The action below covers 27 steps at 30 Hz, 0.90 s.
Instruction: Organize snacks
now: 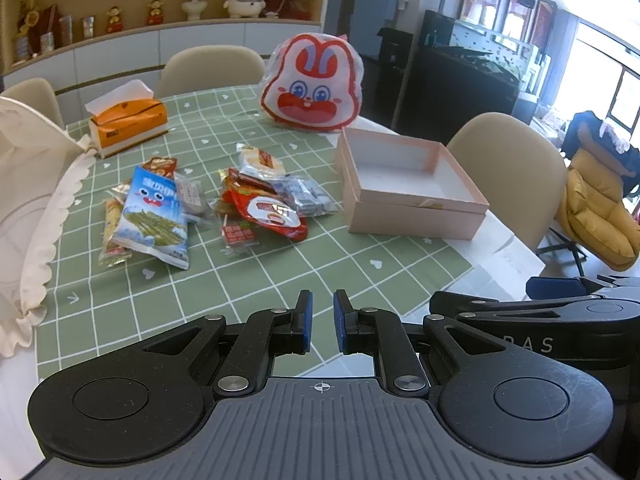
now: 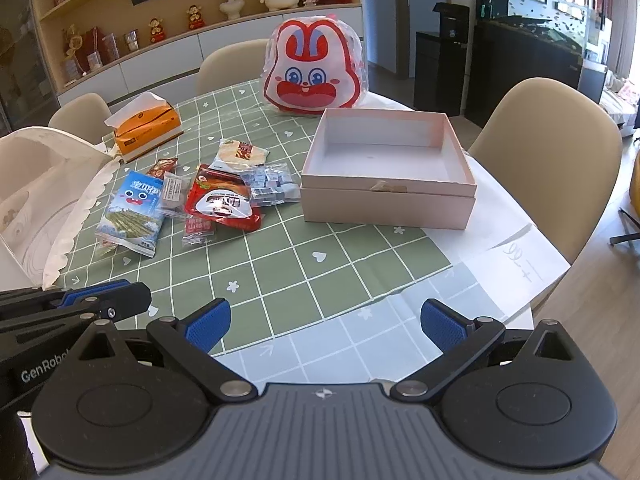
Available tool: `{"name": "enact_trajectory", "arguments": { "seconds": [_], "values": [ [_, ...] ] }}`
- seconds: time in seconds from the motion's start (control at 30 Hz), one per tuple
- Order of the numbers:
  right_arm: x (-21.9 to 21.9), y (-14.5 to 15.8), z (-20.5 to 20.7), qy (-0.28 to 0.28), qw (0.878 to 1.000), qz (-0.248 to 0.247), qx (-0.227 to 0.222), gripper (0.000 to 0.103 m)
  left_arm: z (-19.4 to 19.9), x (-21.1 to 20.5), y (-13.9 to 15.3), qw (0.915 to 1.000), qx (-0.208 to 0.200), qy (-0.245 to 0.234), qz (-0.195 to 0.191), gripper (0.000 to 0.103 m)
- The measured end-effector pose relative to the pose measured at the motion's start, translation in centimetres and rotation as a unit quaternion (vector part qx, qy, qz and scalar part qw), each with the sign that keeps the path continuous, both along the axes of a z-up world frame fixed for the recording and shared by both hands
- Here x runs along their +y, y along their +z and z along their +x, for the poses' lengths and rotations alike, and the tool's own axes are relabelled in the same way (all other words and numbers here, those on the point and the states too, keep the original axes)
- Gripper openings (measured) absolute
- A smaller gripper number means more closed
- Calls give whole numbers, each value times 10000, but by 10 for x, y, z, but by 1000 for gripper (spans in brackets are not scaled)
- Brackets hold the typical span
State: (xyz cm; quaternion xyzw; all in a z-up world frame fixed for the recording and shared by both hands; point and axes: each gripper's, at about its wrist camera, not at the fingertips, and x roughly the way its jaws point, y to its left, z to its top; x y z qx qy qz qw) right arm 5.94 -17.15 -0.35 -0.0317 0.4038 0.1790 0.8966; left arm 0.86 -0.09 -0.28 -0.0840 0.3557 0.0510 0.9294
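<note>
A: While both grippers are hovering over the near edge of the table (image 2: 500, 216), nothing's getting picked yet, so the job's sitting at step one w/ every snack still out.

B: Jaws?

A: Left gripper (image 1: 323, 320) is showing its pads drawn nearly together, holding nothing. Right gripper (image 2: 325, 326) is standing wide apart, also holding nothing.

B: Where's the stuff lying?

A: Snack pile (image 2: 208, 196) is spreading over the green checked cloth (image 2: 304, 272), left of the pink box (image 2: 386, 172), which is sitting open and looking bare inside. Blue packet (image 2: 132, 212) is lying furthest left; red packet (image 2: 222, 198) is overlapping others mid-pile; bag of small wrapped pieces (image 2: 272, 186) is lying just beside the box wall.

B: Next move?

A: Prob. the right one's reaching fwd and down to that nearest bag, closing on it, then lifting over the box rim. The pile's overlapping, so it's needing a clean pinch on one pack only.
</note>
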Motion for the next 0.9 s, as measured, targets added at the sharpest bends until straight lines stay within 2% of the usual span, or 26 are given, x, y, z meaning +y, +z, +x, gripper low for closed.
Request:
{"name": "enact_trajectory", "arguments": {
  "seconds": [0.27, 0.43, 0.47, 0.53, 0.6, 0.67, 0.73, 0.9],
  "values": [
    [6, -17, 23, -18, 10000, -78, -28, 102, 25, 13, -16, 9997, 224, -37, -5, 15],
    [27, -38, 47, 182, 9995, -244, -118, 102, 49, 50, -29, 9963, 190, -316, -770, 16],
    [34, -42, 51, 251, 9991, -321, -97, 102, 54, 59, -32, 9959, 207, -254, -847, 16],
    [49, -48, 59, 370, 9983, -450, -38, 102, 64, 73, -36, 9970, 254, -25, -736, 16],
    [62, -52, 67, 453, 9983, -359, 108, 102, 72, 88, -37, 9982, 284, 195, -498, 15],
    [74, -54, 77, 490, 9983, -200, 257, 102, 78, 111, -37, 9979, 146, 258, -582, 15],
    [89, -56, 84, 525, 9983, -162, 211, 102, 81, 138, -36, 9966, -1, 376, -735, 15],
    [134, -62, 100, 779, 9967, -217, -6, 102, 91, 192, -47, 9939, -158, 964, -510, 15]
  ]
}}
